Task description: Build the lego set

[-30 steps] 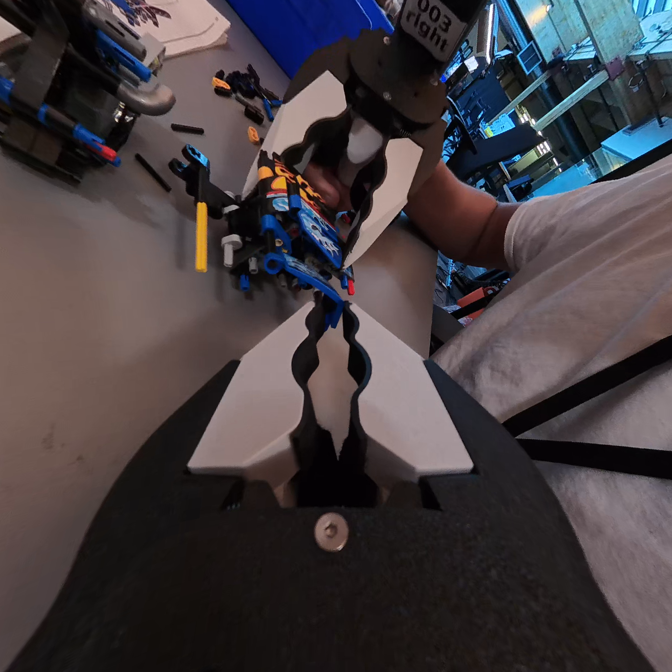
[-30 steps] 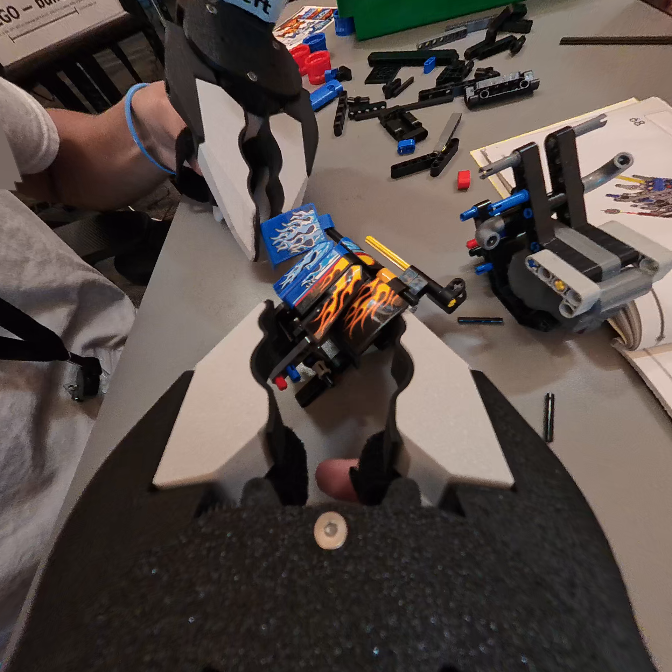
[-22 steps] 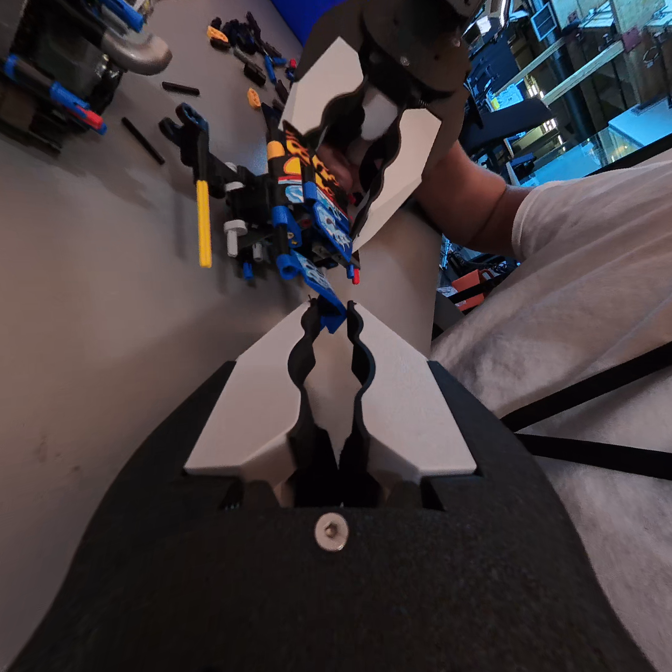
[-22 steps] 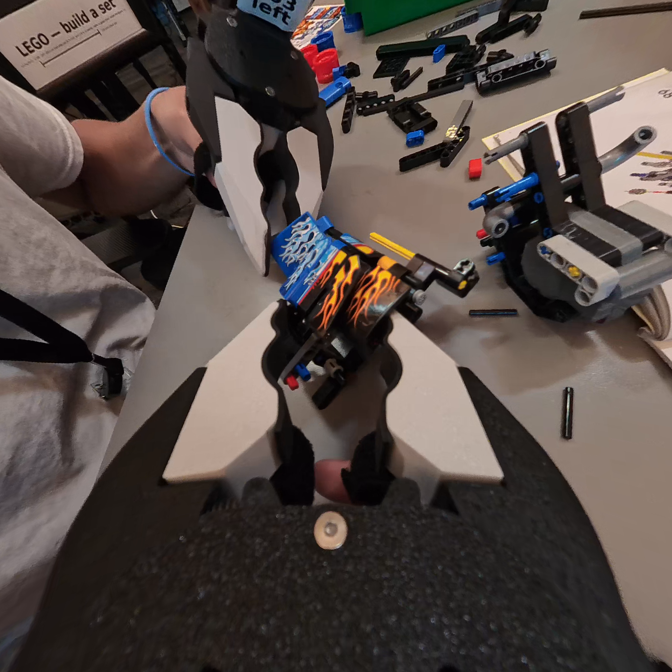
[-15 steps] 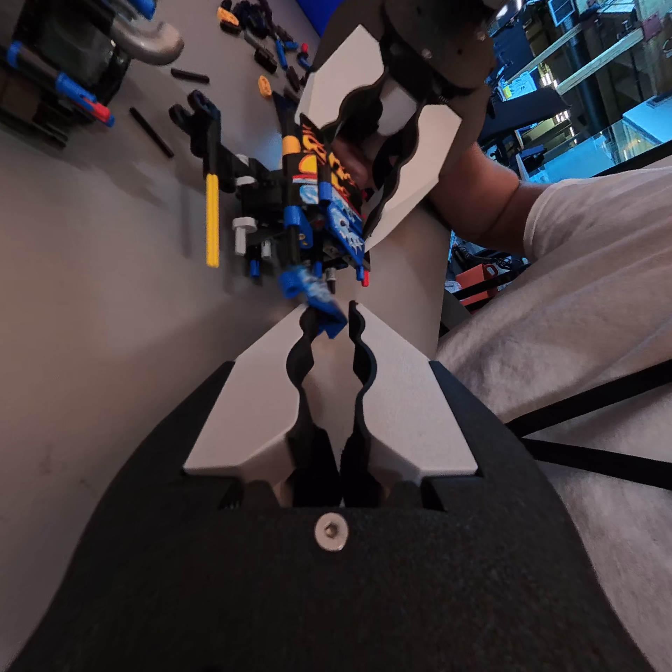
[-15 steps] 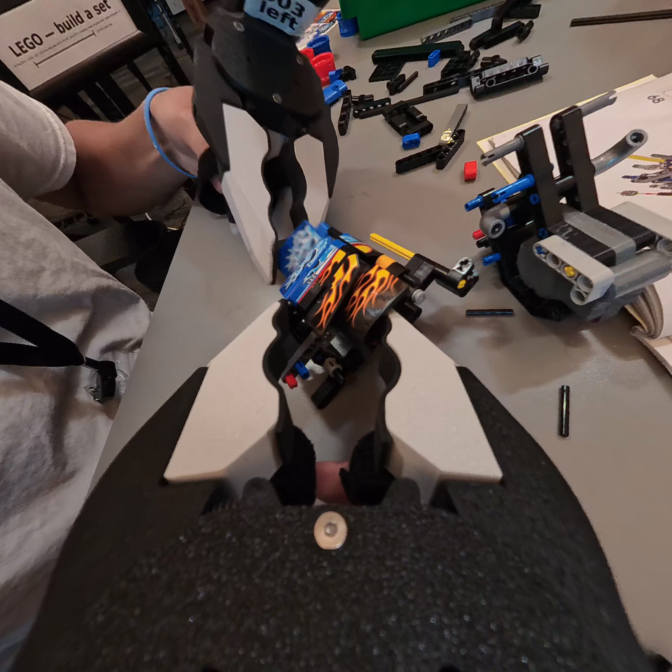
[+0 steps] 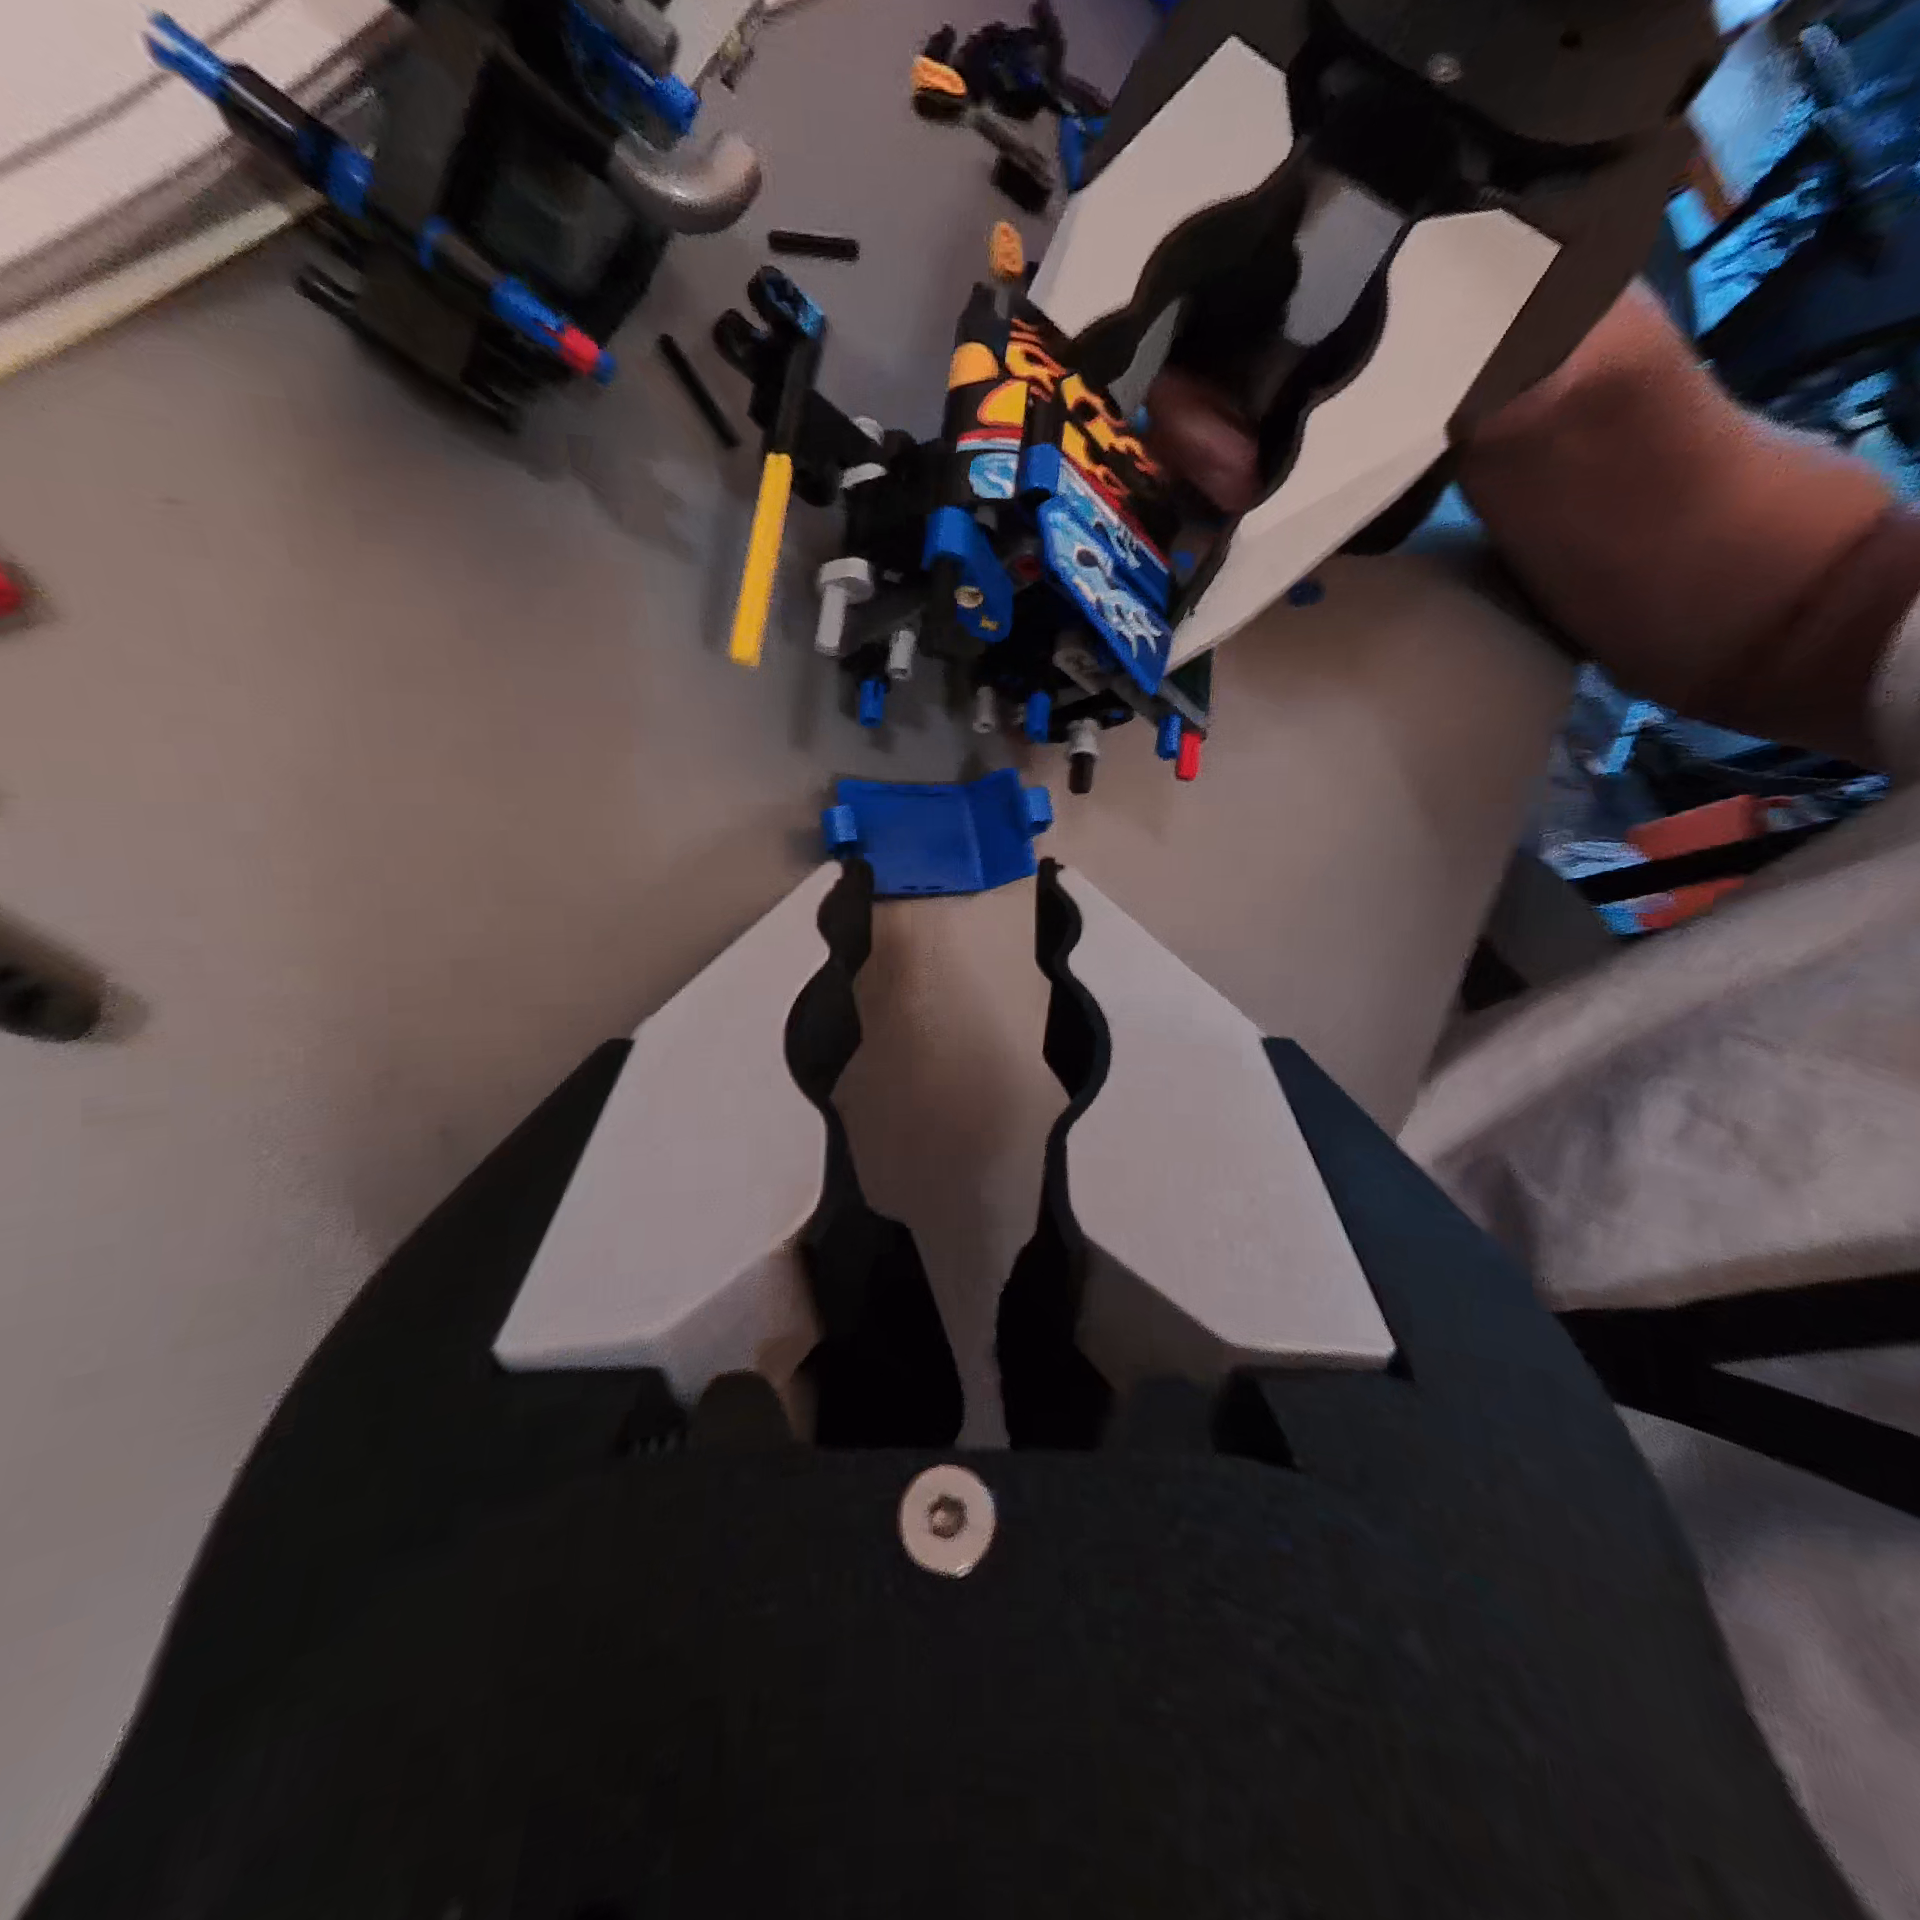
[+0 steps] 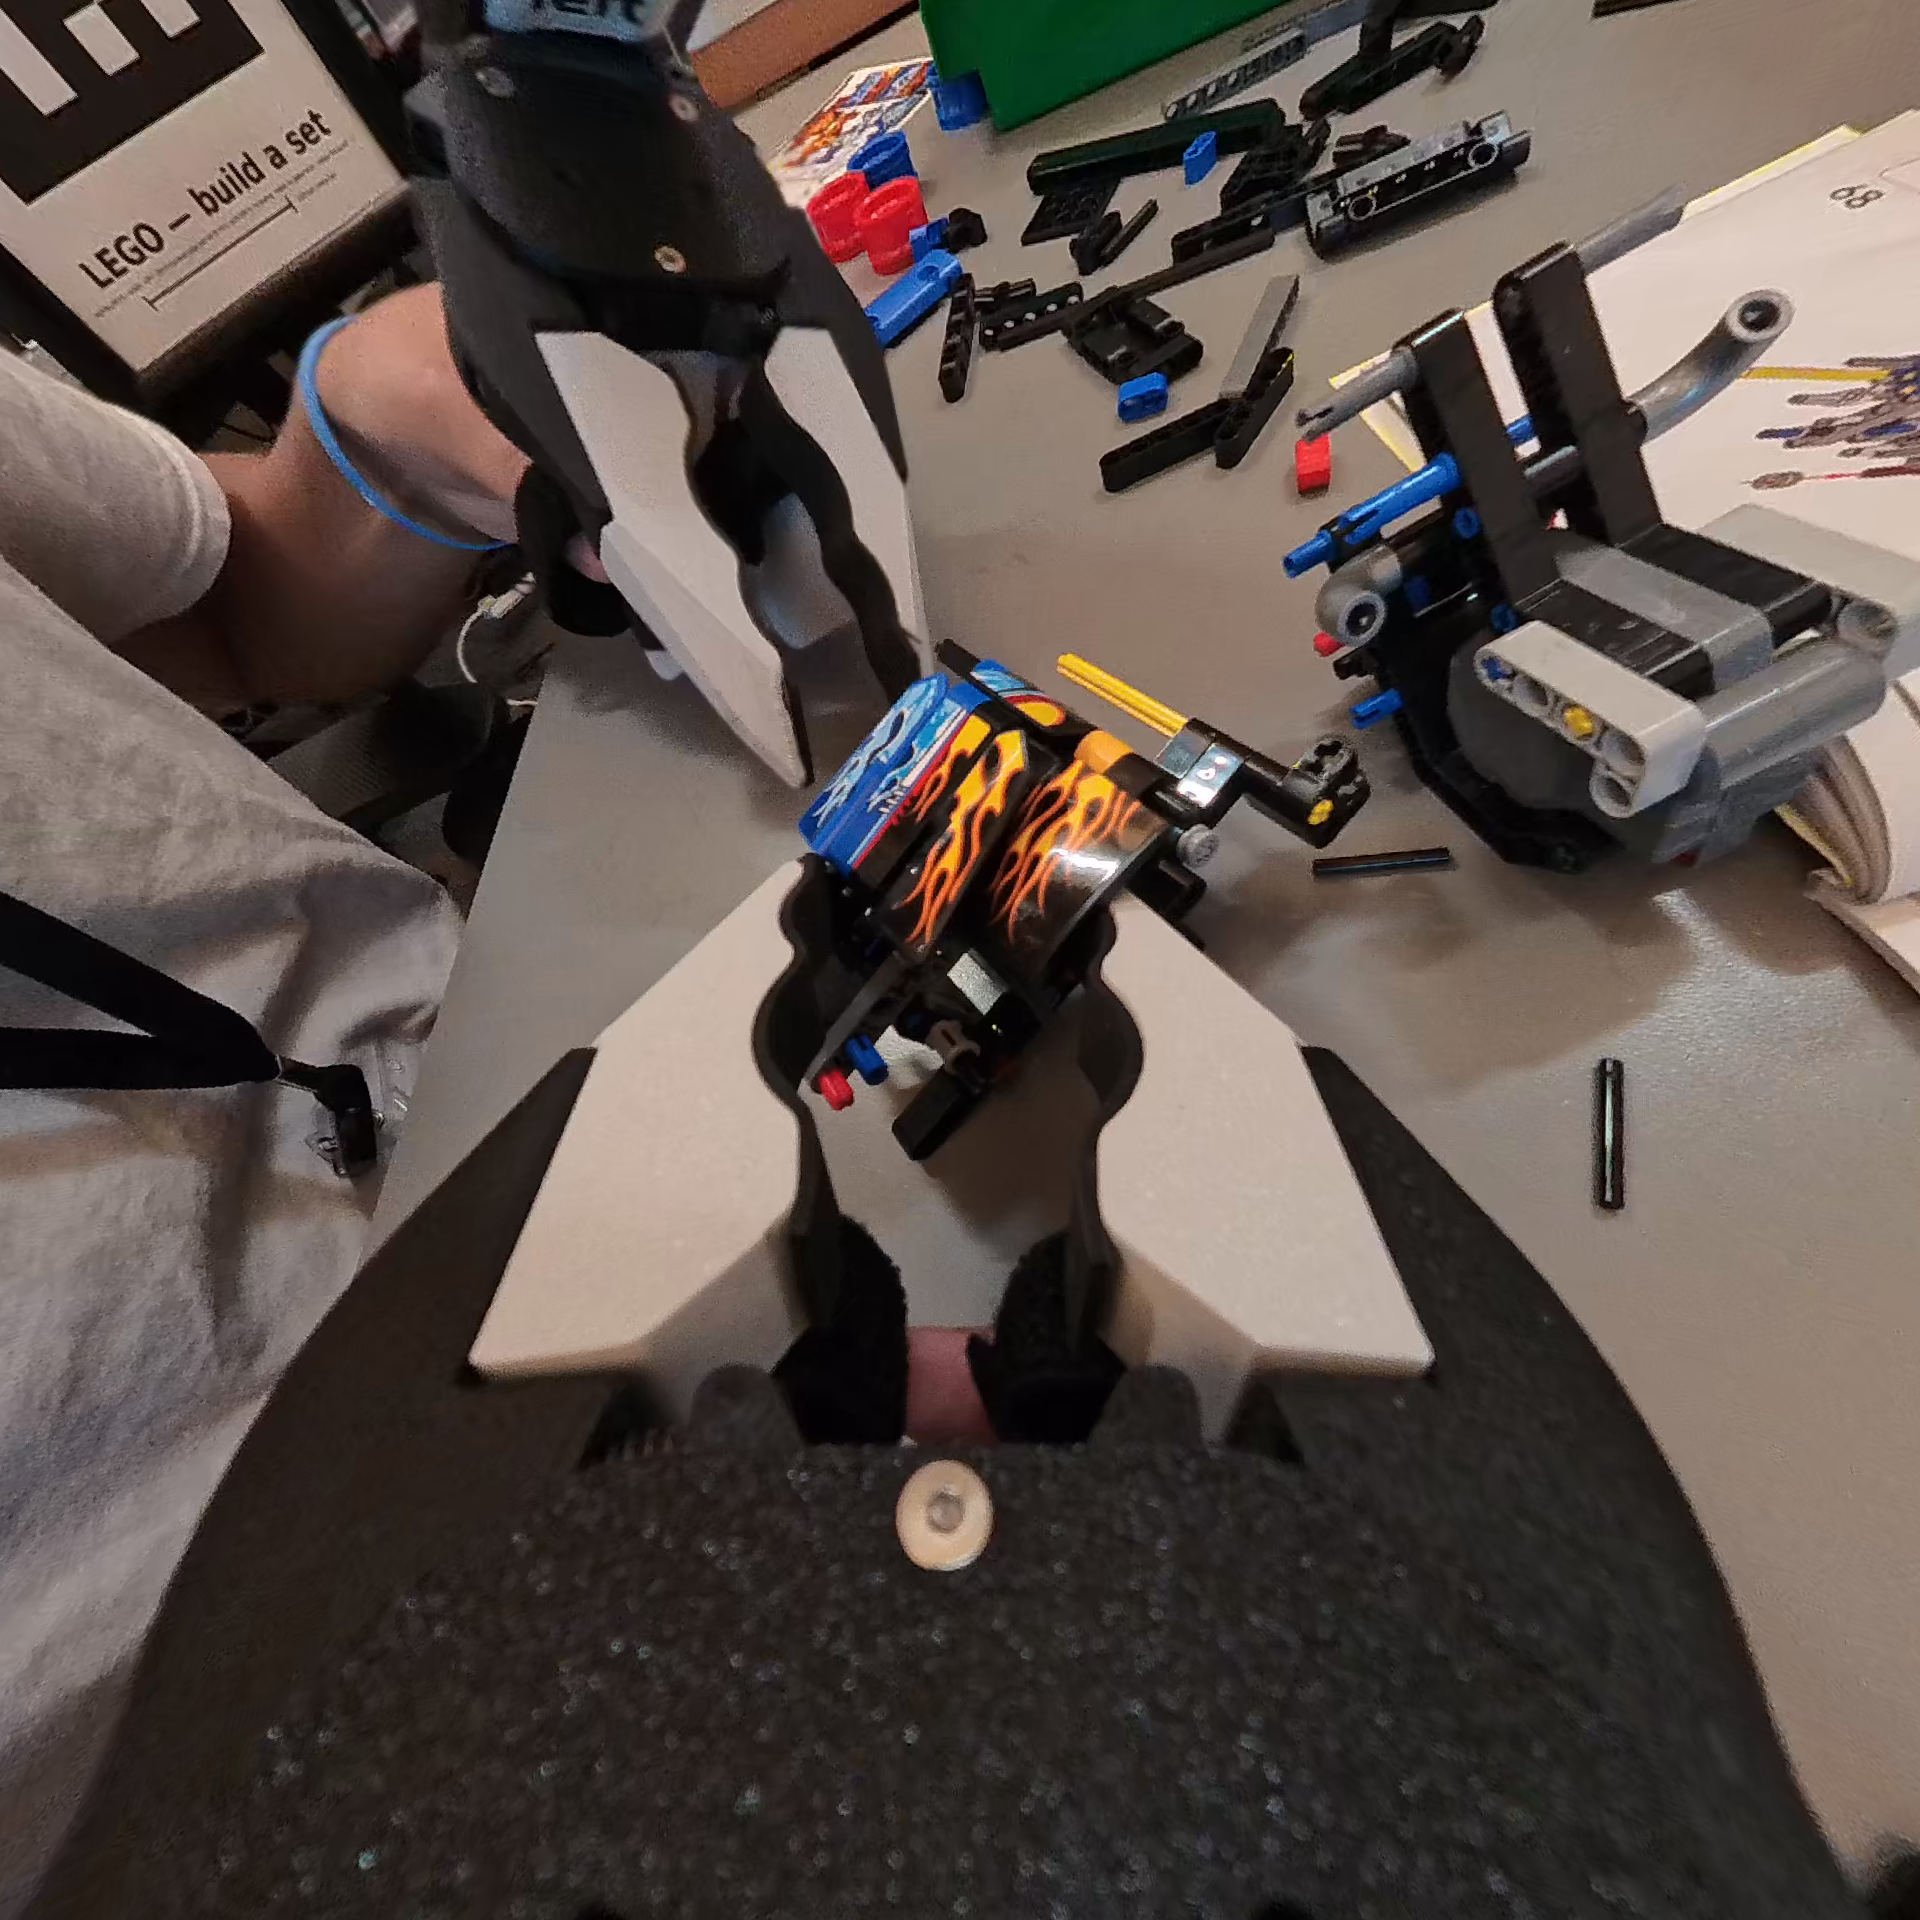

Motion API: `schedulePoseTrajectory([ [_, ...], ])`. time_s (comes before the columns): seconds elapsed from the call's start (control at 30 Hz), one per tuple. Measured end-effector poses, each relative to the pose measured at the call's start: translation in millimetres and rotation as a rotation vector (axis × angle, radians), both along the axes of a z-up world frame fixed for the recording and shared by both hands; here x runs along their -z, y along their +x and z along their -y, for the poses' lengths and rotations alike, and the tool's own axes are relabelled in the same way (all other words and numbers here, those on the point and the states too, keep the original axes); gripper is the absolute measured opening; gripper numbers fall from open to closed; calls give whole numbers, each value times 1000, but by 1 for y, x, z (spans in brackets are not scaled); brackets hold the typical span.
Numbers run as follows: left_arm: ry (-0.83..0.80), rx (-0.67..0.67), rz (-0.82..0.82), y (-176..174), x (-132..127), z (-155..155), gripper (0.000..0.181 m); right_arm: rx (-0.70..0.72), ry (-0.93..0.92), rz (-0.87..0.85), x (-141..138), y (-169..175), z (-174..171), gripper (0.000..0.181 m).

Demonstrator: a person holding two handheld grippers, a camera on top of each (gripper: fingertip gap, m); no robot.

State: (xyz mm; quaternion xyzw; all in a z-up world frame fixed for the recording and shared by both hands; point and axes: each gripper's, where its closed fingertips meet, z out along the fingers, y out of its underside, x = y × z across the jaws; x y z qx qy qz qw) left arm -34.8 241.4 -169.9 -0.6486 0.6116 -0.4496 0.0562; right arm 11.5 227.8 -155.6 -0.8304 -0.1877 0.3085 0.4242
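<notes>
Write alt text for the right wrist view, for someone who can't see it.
The right gripper, with white fingers, clamps a black lego sub-assembly with orange flame and blue panels above a grey table. The left gripper hovers just behind it, held by a hand wearing a blue wristband. To the right stands a grey-and-black lego frame, and loose black, blue and red pieces lie beyond.

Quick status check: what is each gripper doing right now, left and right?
Left gripper: jaws apart, the blue panel piece at its tips; grip cannot be told.
Right gripper: shut on the flame-decorated lego assembly.
</notes>
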Motion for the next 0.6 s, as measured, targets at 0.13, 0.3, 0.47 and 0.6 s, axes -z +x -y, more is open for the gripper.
schedulePoseTrajectory([
  [0.13, 183, 69, -20, -2, 10, -12, 31, 2, -5, -2, 0, 3, 1, 45],
  [0.3, 270, 261, 26, 6, 8, -19, 29, -17, -18, -11, 0, 3, 4, 50],
  [0.47, 224, 336, -42, 8, 18, -10, 7, -53, -21, 51, -2, 8, 11, 68],
  [0.6, 239, 316, -10, 9, 18, -9, 6, -36, -11, 94, -10, 23, 14, 75],
])
